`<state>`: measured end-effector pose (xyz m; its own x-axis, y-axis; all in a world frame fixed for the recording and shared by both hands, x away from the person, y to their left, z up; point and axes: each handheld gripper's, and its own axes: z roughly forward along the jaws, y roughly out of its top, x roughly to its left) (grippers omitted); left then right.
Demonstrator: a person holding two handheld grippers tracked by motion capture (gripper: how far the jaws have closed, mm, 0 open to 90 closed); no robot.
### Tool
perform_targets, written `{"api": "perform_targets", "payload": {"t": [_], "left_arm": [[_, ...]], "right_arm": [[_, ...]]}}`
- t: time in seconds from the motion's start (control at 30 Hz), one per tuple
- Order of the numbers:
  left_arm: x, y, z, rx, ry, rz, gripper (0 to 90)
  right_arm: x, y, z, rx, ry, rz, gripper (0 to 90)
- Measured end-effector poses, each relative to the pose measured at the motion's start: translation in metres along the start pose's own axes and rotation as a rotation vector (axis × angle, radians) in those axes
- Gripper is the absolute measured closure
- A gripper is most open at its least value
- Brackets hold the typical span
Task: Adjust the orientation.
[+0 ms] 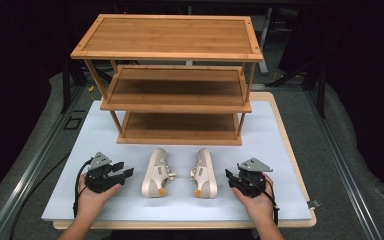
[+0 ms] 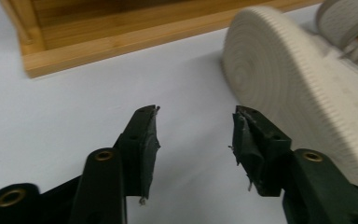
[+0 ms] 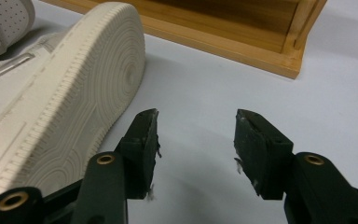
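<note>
Evidently, each shoe is lain lengthwise toward the rack, flanked outside by wide-open, empty jaws.

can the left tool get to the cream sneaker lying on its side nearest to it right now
Probably yes. The left tool is open and empty, with bare white mat between it and the cream sneaker's ribbed sole.

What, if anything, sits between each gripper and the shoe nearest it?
Nothing visible. Bare white mat separates the left gripper from the left shoe, and the right gripper from the right shoe. Both sets of jaws stand open and empty.
</note>
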<state>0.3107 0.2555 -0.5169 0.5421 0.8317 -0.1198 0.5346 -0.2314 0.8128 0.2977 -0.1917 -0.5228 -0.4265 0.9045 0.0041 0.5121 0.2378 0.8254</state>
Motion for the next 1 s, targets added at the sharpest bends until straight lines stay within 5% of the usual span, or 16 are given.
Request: {"api": "perform_targets", "payload": {"t": [0.43,0.7,1.0], "left_arm": [[-0.017,0.009,-0.010,-0.018,-0.060,-0.011,57.4],[-0.036,0.014,-0.012,-0.001,-0.087,0.054,65.3],[-0.050,0.017,-0.013,0.012,-0.145,0.127,85.9]], "right_arm": [[0.001,0.002,-0.005,-0.033,-0.015,0.017,47.3],[0.001,0.002,-0.005,-0.030,-0.012,0.026,47.5],[-0.003,0.001,-0.003,-0.018,0.000,0.055,47.2]]}}
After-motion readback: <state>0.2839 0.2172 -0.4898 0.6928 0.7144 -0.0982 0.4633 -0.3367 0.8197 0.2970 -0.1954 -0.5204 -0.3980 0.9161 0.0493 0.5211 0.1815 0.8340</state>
